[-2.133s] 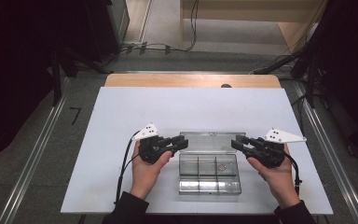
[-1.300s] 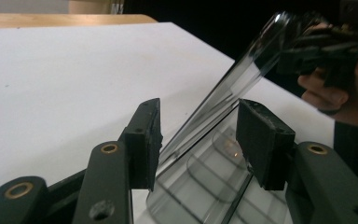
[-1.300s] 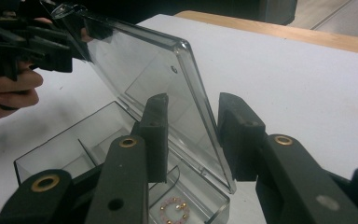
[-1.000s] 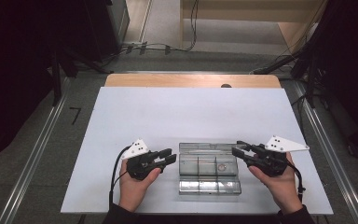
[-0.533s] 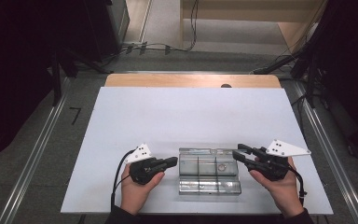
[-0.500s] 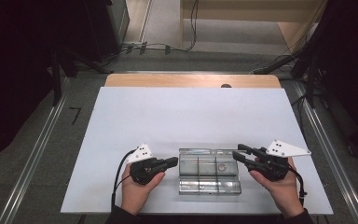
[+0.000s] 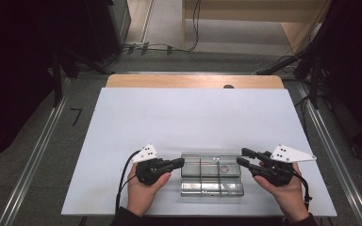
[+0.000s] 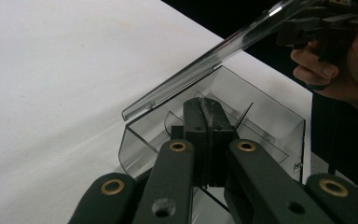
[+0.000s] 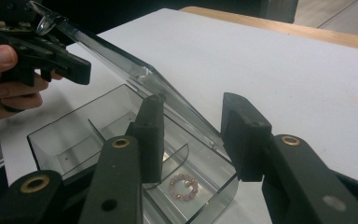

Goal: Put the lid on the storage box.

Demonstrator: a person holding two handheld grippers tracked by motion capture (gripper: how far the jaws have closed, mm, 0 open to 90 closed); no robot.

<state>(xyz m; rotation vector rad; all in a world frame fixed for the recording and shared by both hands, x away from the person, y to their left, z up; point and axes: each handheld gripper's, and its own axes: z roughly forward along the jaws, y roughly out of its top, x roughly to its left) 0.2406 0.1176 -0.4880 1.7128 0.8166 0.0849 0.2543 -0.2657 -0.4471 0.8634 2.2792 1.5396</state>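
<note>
Item: clear compartment box [image 7: 212,176], near edge of white table [image 7: 193,122], about 6 o'clock in the high view.

Hard to read: box walls transparent, dividers faint. Raised lid [image 8: 205,63] cut off at frame top in both gripper views.

Contents: small pink bead ring [image 9: 183,185] in one end compartment.

Left claw [image 7: 178,163]: at the box's 9 o'clock end, jaws just closed, pads together; whether they pinch the wall, cannot tell.

Right claw [image 7: 243,157]: at 3 o'clock, jaws parted, nothing held.
</note>
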